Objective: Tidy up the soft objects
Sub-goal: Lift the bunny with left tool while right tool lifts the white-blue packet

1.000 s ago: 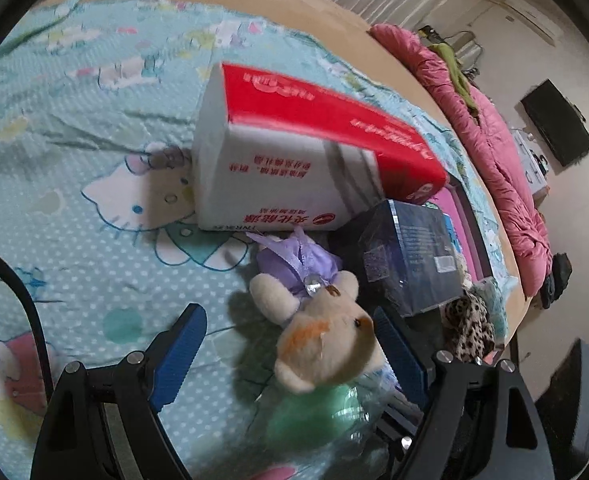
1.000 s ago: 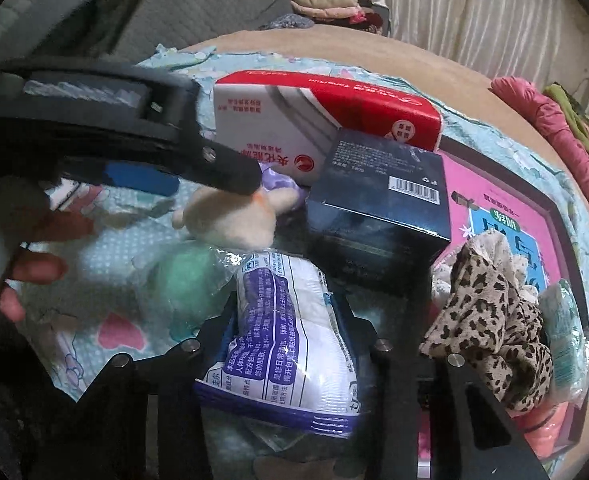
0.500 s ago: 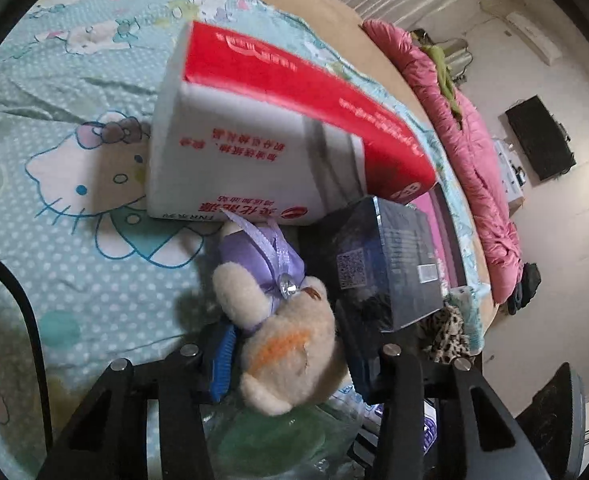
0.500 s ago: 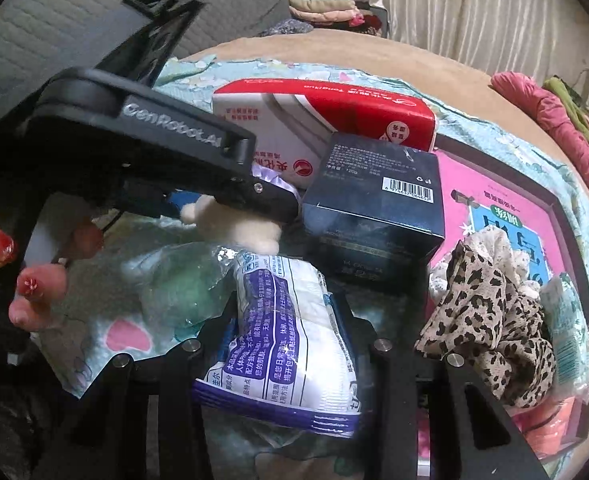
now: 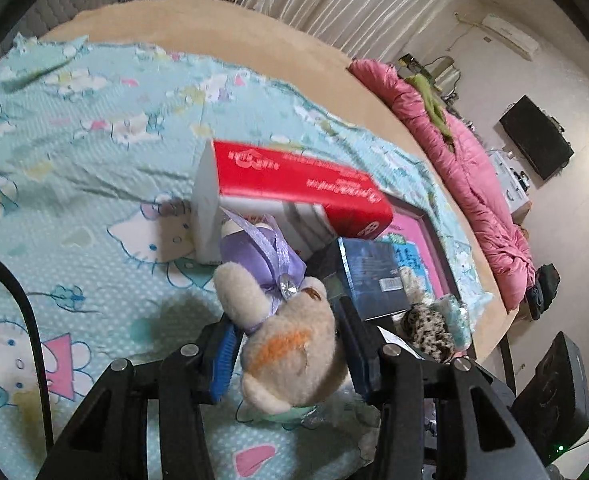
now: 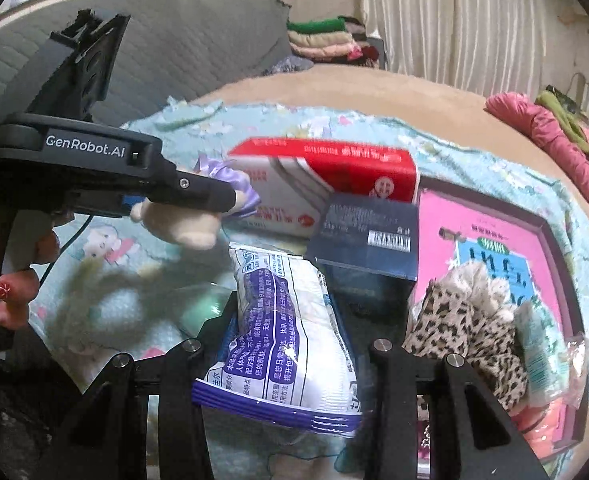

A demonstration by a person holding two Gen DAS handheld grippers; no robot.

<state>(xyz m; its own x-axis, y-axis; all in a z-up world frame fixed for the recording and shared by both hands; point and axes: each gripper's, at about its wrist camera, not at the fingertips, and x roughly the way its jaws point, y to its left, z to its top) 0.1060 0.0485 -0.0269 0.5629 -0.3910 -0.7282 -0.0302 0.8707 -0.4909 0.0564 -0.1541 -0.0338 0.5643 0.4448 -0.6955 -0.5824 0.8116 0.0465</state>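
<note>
Left wrist view: left hand-held gripper (image 5: 288, 354) pinches plush bear (image 5: 290, 344) by its head only, body toward 11 o'clock; right hand-held gripper (image 6: 284, 344) clamps wipes packet (image 6: 290, 340); either could slip.

Two fisheye views, each mounted on a handheld tool and angled steeply down at a bed. The left wrist view looks close past its left tool (image 5: 286, 356) toward the red tissue box (image 5: 294, 184) and far wall. The right wrist view looks past its right tool (image 6: 282, 344), with the left one at its left edge. Both share the tissue box (image 6: 326, 184), dark blue box (image 5: 374, 276) (image 6: 370, 236) and pink tray (image 5: 426, 248) (image 6: 494, 236).
</note>
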